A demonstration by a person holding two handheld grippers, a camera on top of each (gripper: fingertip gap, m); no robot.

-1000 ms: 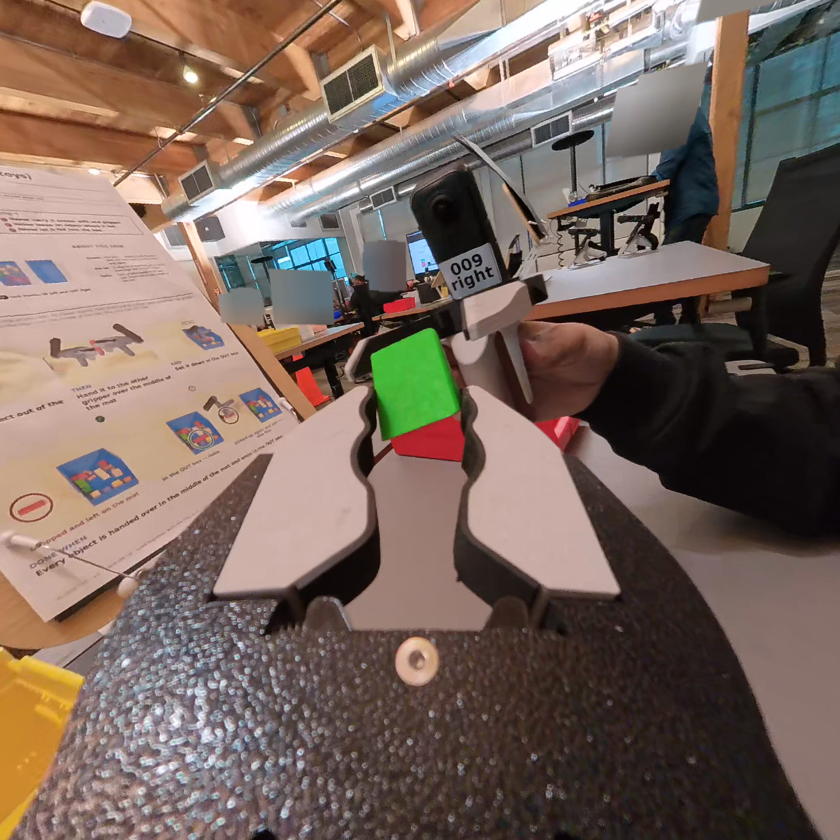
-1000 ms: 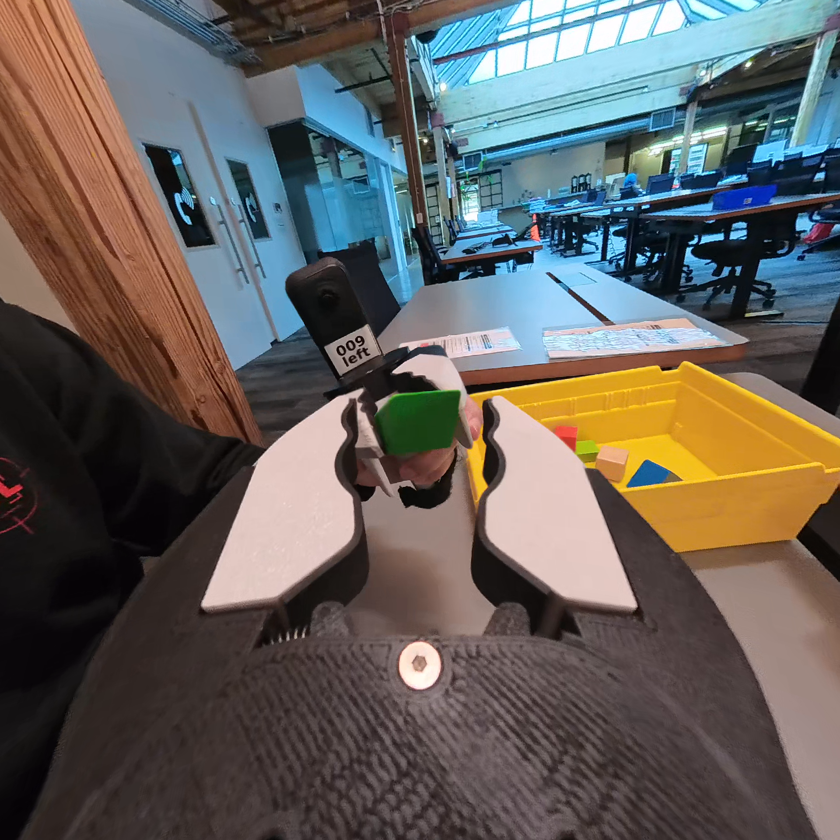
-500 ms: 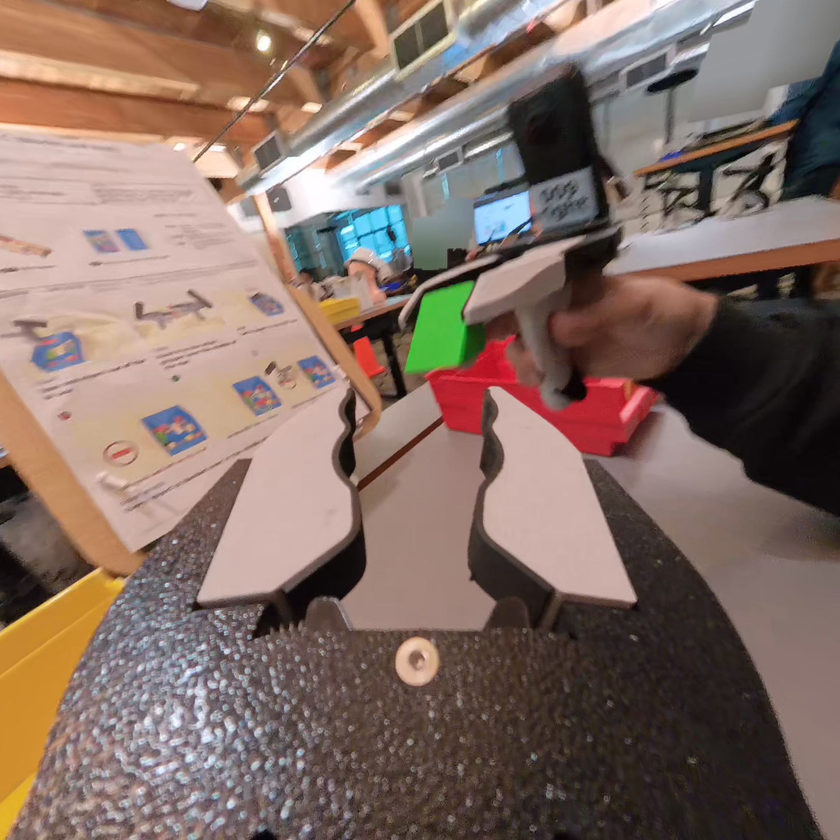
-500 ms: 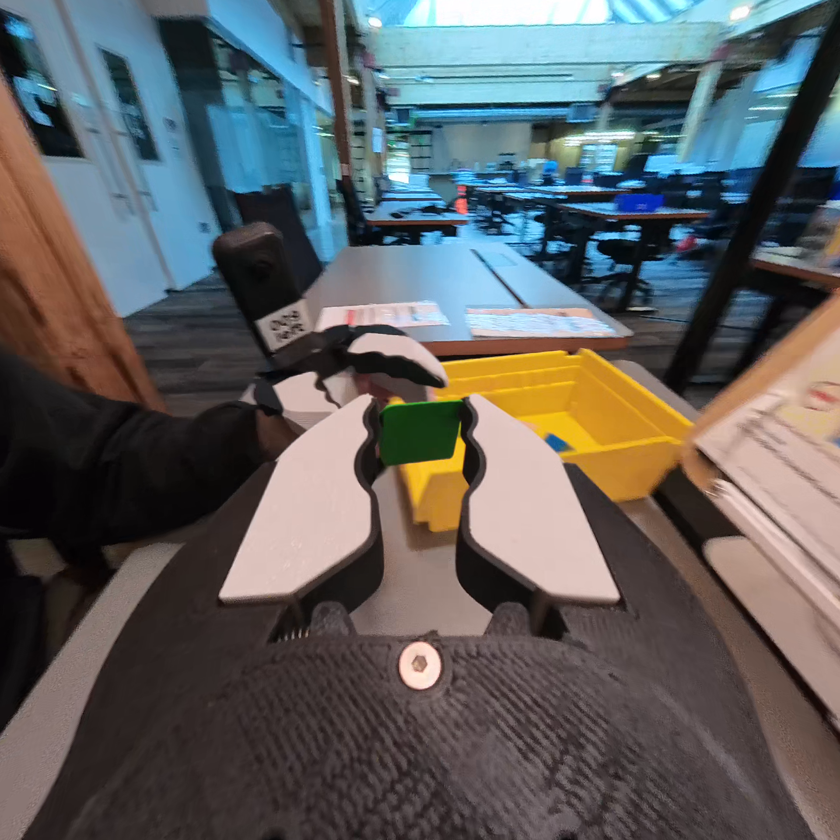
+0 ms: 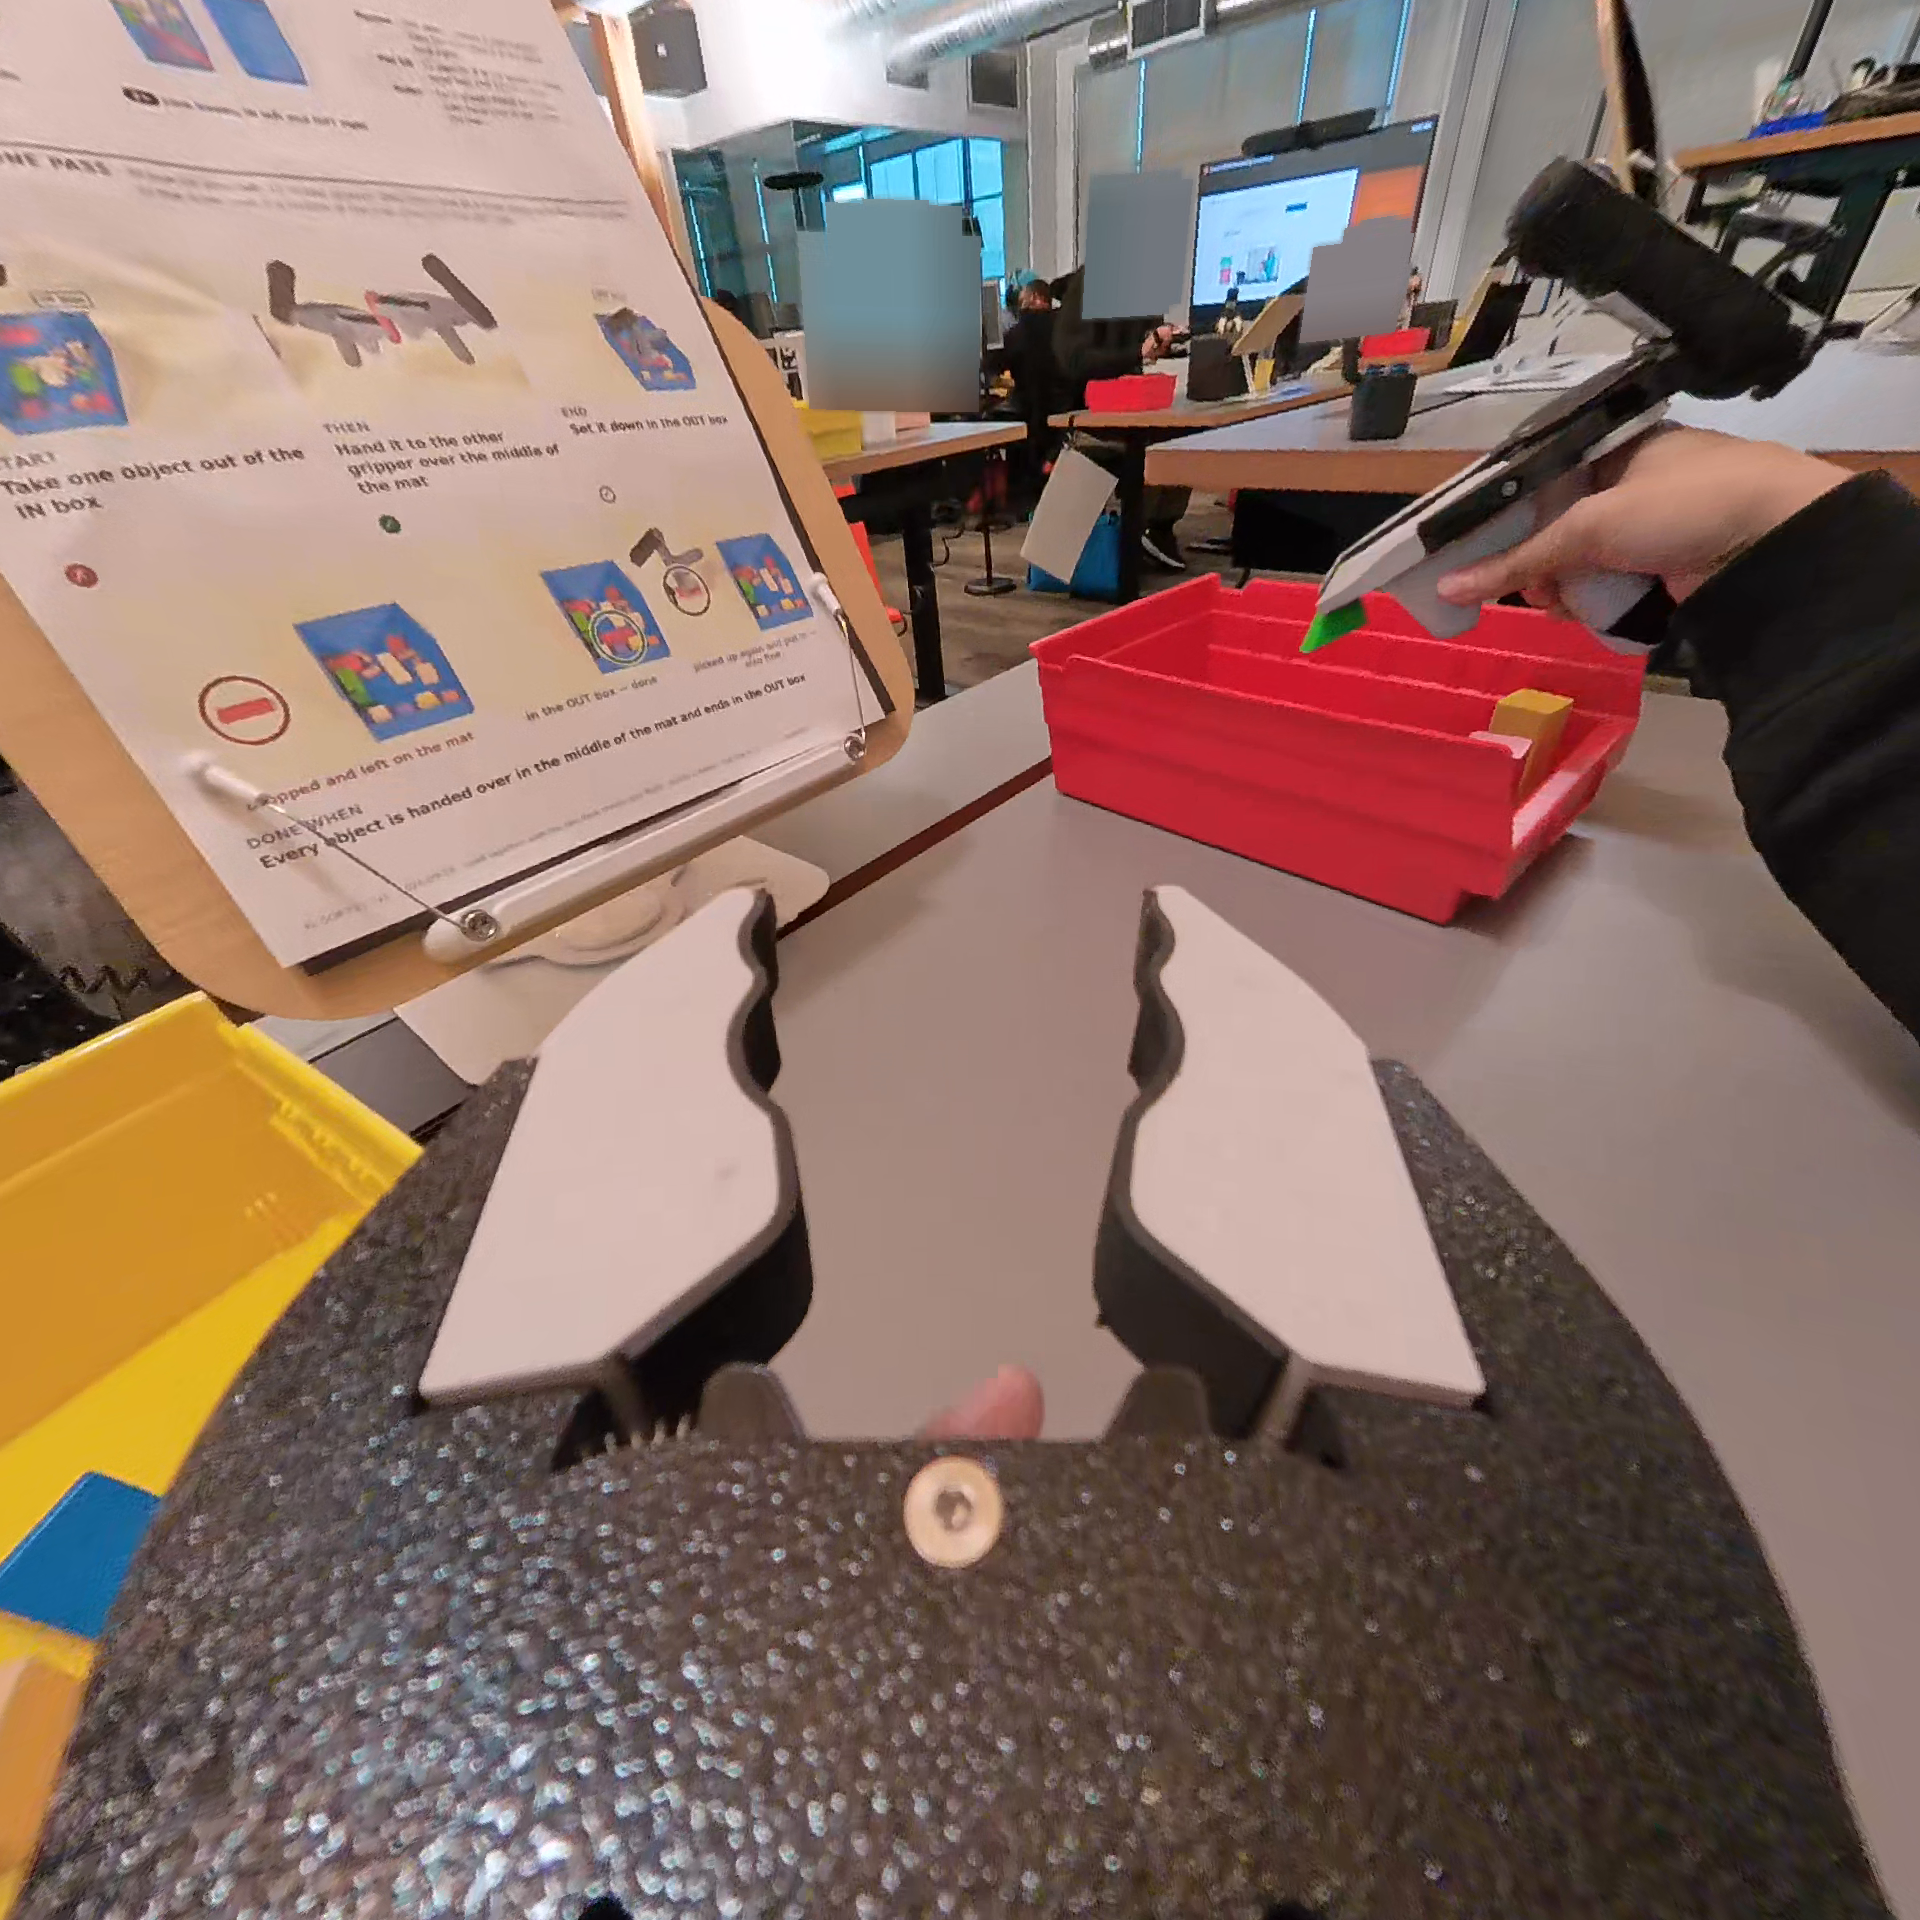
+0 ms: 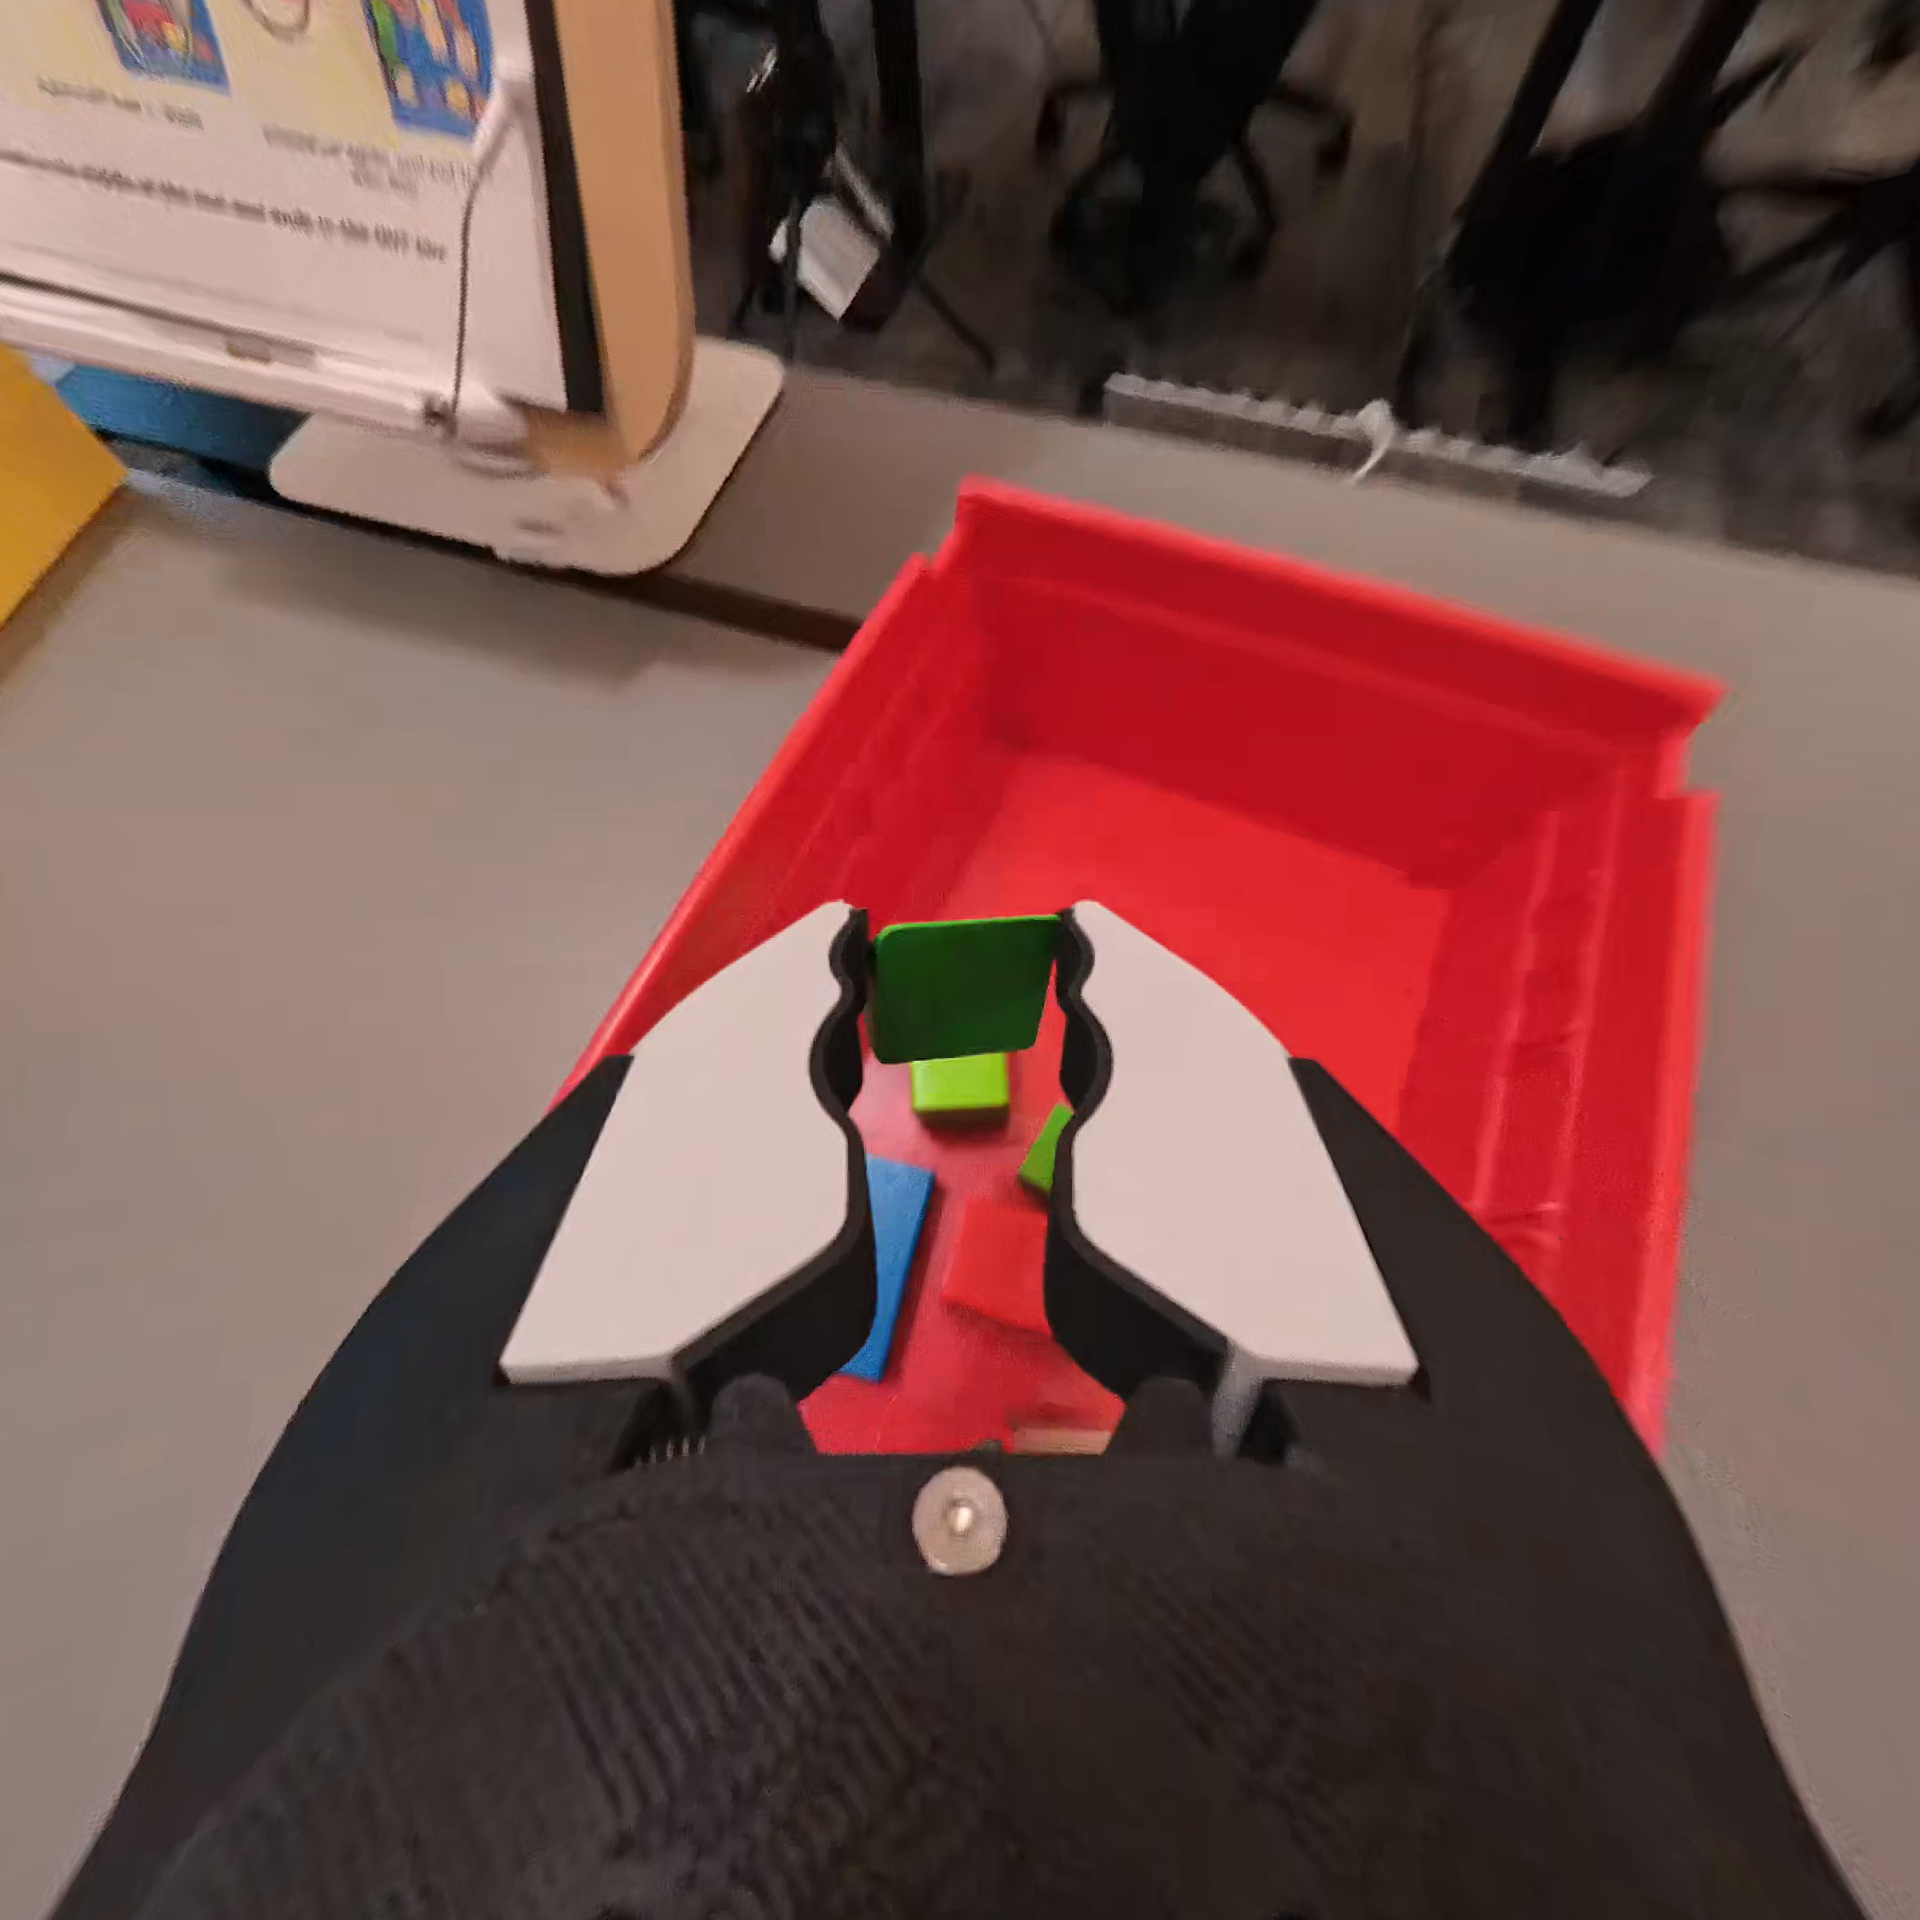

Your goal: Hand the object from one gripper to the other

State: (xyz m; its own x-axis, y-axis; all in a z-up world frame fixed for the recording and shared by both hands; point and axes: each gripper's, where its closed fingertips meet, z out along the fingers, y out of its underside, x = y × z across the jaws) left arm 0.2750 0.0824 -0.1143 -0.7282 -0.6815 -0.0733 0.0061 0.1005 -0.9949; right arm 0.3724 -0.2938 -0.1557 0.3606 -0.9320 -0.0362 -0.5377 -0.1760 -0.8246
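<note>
Handover done. Right tongs point(image 6: 958, 925) clamp green block point(image 6: 961, 987) above red bin point(image 6: 1330, 623); left tongs point(image 5: 956, 914) gape empty. Next: lower, release into bin.

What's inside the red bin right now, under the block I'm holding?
In the red bin: a light green block, a blue wedge, a red block, another green piece partly hidden by the right gripper, which covers the near end.
</note>
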